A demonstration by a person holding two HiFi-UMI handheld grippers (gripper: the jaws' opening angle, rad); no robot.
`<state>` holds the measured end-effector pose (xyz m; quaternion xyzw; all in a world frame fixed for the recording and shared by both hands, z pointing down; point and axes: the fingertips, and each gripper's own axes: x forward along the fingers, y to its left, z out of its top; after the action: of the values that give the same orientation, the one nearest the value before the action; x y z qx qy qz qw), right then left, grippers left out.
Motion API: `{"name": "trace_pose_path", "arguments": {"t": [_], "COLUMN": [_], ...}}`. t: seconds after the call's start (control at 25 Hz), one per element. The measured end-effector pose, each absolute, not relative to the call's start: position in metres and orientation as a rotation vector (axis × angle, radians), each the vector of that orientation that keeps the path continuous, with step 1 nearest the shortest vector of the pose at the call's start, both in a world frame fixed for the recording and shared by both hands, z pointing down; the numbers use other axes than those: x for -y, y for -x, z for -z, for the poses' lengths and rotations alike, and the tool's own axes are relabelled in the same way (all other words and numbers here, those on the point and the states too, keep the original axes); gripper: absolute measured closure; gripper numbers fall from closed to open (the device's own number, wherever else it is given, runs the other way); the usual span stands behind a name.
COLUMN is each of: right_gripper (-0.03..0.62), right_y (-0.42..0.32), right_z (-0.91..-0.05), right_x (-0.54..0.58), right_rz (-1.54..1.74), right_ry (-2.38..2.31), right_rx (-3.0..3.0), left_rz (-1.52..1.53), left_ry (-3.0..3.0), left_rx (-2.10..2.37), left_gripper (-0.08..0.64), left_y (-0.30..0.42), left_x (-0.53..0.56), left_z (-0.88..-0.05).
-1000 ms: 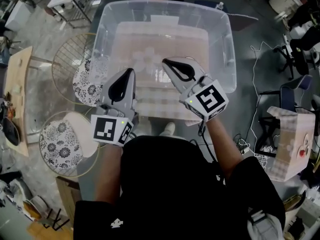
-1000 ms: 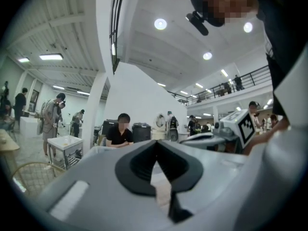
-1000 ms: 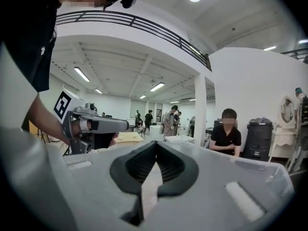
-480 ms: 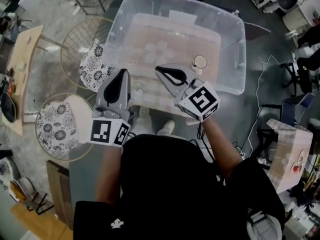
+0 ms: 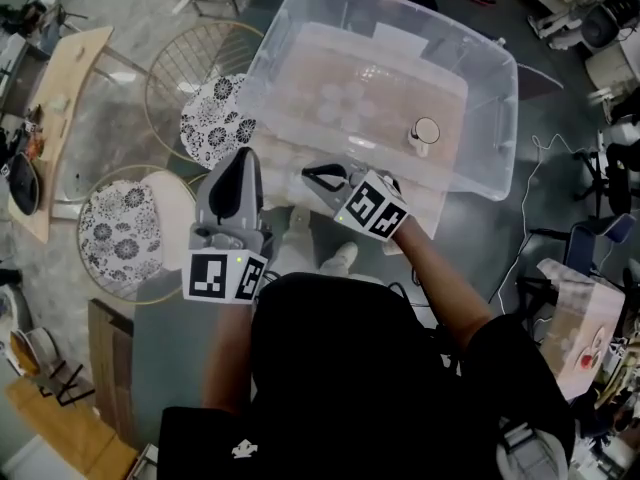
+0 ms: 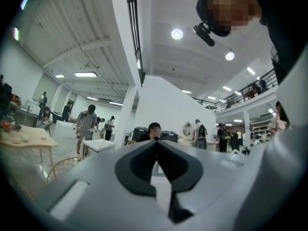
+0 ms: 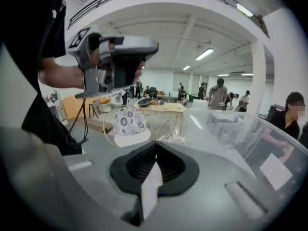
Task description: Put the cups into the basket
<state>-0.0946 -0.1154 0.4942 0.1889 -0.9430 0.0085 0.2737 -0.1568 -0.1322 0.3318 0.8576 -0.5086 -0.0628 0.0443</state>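
A white cup stands upright inside the big clear plastic bin, near its right wall. Both grippers hover in front of the bin's near wall, outside it. My left gripper points away from me, jaws closed together with nothing between them; in its own view the left gripper faces out across the hall. My right gripper is turned to the left, toward the left one, shut and empty. The right gripper looks at the left gripper and the bin's wall.
Two wire chairs with flowered cushions stand left of the bin, also seen as chairs. A wooden table with dishes lies further left. A person sits beyond the bin. Cables and boxes crowd the right floor.
The view has swung so the bin sits further right and a cup inside it has come into sight. My right gripper has turned left and drawn back from the bin.
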Motion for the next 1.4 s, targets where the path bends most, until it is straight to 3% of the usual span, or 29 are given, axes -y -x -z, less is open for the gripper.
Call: {"name": "trace_pose_path", "arguments": {"t": [0.2, 0.6, 1.04, 1.4], "right_gripper": [0.585, 0.496, 0.499, 0.546], "right_y": [0.110, 0.119, 0.124, 0.124], "right_z": [-0.568, -0.668, -0.716, -0.722], "right_x": [0.110, 0.111, 0.114, 0.111], "right_rz": [-0.066, -0.136, -0.032, 0.027], "right_ry": [-0.374, -0.260, -0.182, -0.104], "right_rx": [2.362, 2.111, 1.886, 1.801], "left_rz": [0.188, 0.163, 0.151, 0.145], "left_ry": [-2.578, -2.502, -2.425, -2.423], "left_rx": [1.598, 1.698, 1.773, 1.769], "left_gripper": [0.554, 0.554, 0.554, 0.554], "left_y": [0.175, 0.205, 0.231, 0.228], "left_x": [0.125, 0.116, 0.110, 0.111], "left_z": [-0.340, -0.348, -0.357, -0.358]}}
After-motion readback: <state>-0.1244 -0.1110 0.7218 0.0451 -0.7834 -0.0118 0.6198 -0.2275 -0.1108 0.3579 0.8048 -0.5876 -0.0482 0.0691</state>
